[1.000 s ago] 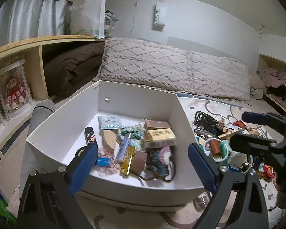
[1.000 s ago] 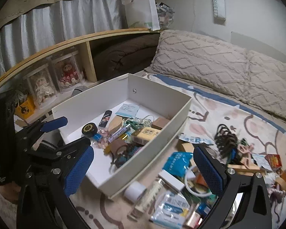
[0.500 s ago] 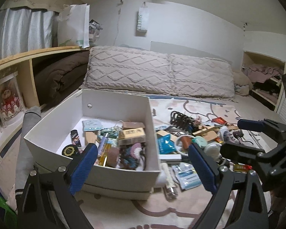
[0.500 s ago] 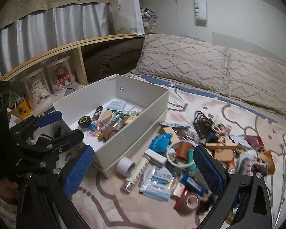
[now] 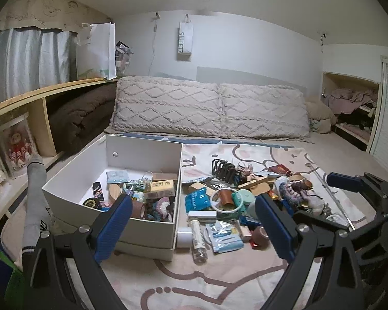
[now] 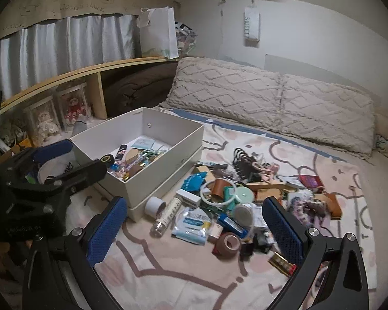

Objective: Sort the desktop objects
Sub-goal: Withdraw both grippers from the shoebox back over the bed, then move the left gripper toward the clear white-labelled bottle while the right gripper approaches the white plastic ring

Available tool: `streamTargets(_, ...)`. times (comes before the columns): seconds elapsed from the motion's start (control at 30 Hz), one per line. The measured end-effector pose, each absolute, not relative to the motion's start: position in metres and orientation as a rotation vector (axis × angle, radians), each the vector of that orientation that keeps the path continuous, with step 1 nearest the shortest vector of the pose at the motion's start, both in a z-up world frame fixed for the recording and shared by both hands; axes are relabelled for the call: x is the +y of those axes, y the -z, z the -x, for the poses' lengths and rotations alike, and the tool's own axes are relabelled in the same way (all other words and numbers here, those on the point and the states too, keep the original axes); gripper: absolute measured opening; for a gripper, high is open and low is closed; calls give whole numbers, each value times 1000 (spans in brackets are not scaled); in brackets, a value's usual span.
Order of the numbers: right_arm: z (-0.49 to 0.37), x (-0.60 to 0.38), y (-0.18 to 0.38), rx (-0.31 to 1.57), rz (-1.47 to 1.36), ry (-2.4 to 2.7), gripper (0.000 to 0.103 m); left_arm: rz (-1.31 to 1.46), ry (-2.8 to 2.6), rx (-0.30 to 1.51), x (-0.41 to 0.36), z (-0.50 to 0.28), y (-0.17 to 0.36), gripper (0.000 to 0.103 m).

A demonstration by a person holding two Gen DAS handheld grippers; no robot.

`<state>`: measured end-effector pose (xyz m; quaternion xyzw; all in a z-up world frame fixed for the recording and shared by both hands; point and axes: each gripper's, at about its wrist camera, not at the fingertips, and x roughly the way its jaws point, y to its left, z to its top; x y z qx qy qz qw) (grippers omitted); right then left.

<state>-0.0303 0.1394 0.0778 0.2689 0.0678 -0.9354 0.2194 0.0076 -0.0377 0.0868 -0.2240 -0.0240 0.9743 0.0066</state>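
At far left the white box (image 5: 142, 222) sits on the bed (image 5: 219, 279), partly filled with small things — a black tape roll (image 5: 90, 202), a beige carton (image 5: 159, 188). A second ago both cameras sat close over the box; now they have pulled back and swung right, so the loose pile shows whole. I judge a drop into the box is finished and the next pick is being chosen.

The left gripper (image 5: 194, 230) hangs wide open and empty, its blue pads framing the box's near corner and the pile's edge. Just right of the box lie a clear bottle (image 5: 198, 240), a blue pouch (image 5: 196, 199), a white ring (image 5: 225, 199) and a brown tape roll (image 5: 261, 233).

The right gripper (image 6: 194, 230) is likewise spread apart with nothing held. Its view looks down more steeply and shows what the left view hides or blurs: a white tape roll (image 6: 154, 205) touching the box's base, a red-and-gold packet (image 6: 282, 261) near the right pad, and a black hair claw (image 6: 241, 159) farther back. The left view alone shows the box's contents clearly and the alcove of clothes (image 5: 349, 103) at far right. Much of the pile remains outside the box.
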Motion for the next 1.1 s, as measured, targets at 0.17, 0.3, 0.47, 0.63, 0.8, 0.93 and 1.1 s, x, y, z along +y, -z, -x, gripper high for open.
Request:
streamTargets(0.17, 13, 167, -78, 155, -754, 2632, 103, 693, -3057, -46, -23, -21, -90, 96)
streamTargets(0.3, 4, 189, -73, 149, -777, 2684, 103, 701, -3053, -35, -13, -25, -87, 96)
streamTargets(0.47, -6, 219, -62, 93, -794, 2740, 103, 707, -3038, -11, 0, -27, -81, 96)
streamTargets(0.63, -12, 245, -51, 46, -823, 2755, 103, 693, -3041, 15, 14, -33, -76, 96)
streamTargets(0.8, -19, 260, -44, 36, -828, 2780, 103, 679, -3048, -4, 24, -39, -74, 96)
streamTargets(0.93, -27, 268, -42, 43, -825, 2801, 103, 685, -3053, 13, 32, -43, -78, 96)
streamTargets(1.1, -38, 278, -43, 15, -814, 2821, 103, 674, -3054, 42, 38, -57, -78, 96)
